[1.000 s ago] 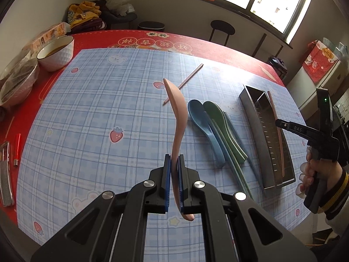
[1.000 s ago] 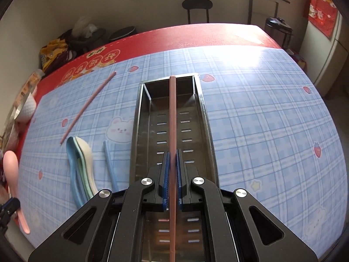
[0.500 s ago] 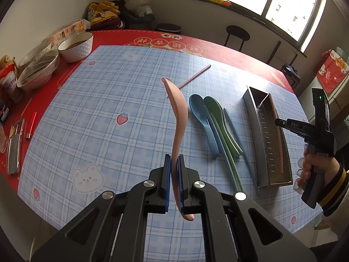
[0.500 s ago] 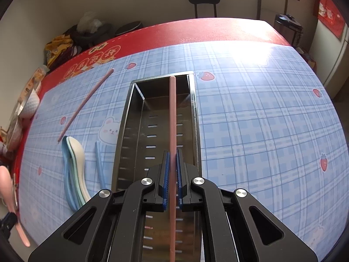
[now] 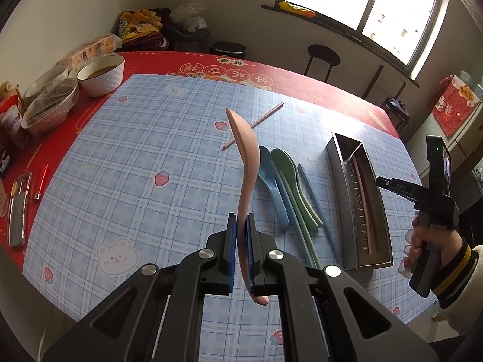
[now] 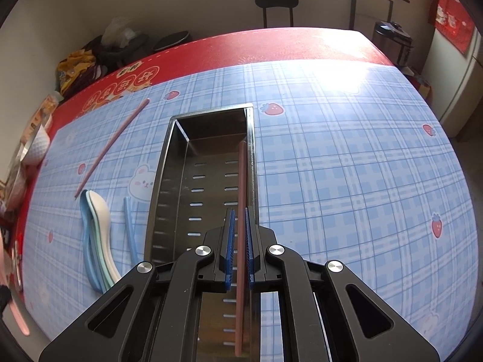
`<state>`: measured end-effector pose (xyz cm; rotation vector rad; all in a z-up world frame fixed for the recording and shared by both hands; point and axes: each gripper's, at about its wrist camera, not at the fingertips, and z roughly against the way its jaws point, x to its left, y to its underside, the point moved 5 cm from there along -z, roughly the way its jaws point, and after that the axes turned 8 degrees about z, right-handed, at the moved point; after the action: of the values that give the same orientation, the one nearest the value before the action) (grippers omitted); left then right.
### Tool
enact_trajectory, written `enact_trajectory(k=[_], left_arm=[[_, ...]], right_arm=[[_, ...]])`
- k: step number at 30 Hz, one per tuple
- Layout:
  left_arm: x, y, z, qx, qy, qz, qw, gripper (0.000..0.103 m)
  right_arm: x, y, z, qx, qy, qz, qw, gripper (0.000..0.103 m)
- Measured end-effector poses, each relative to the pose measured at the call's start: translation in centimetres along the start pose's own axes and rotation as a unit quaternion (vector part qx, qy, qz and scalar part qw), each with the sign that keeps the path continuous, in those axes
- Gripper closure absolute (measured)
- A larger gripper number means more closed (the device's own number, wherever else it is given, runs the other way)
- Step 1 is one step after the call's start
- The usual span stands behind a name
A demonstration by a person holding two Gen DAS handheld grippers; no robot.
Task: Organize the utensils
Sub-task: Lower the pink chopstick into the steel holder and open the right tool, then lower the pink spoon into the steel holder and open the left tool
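My left gripper [image 5: 240, 249] is shut on a pink spoon [image 5: 247, 154] and holds it above the table, bowl pointing away. A blue spoon [image 5: 271, 178], a green spoon [image 5: 291, 178] and a blue chopstick [image 5: 314, 199] lie on the blue checked cloth. A pink chopstick [image 5: 253, 125] lies farther back. My right gripper [image 6: 239, 247] hangs over the metal utensil tray [image 6: 164, 190], jaws slightly apart. A pink chopstick [image 6: 241, 199] lies in the tray along its right wall, below the jaws. The right gripper also shows in the left wrist view [image 5: 382, 182].
Bowls [image 5: 101, 74] and snack packets stand at the table's far left on the red cloth. A lighter [image 5: 40, 182] and a clear case [image 5: 18, 208] lie at the left edge. A stool [image 6: 276, 3] stands beyond the table.
My right gripper has opened a little and let the pink chopstick drop into the tray by its right wall. My left gripper has drawn back and up with the pink spoon.
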<state>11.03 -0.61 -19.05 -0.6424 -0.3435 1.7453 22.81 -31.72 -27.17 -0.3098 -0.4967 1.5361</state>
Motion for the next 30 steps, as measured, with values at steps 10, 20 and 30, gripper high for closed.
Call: enact_trajectory(k=[10, 20, 30], left_arm=[[-3.9, -1.4, -2.1, 0.014, 0.039, -0.035, 0.9985, 0.097], [-9.5, -1.5, -4.9, 0.049, 0.069, -0.089, 0.9924, 0.097], [-14.9, -1.3, -7.5, 0.090, 0.096, -0.102, 0.9860, 0.097]], right_arm=[[-0.8, 1.3, 4.6, -0.034, -0.019, -0.009, 0.999, 0.050], [-4.4, 2.5, 7.6, -0.052, -0.014, -0.053, 0.997, 0.029], [-8.0, 3.1, 8.4, -0.057, -0.023, -0.089, 0.994, 0.015]])
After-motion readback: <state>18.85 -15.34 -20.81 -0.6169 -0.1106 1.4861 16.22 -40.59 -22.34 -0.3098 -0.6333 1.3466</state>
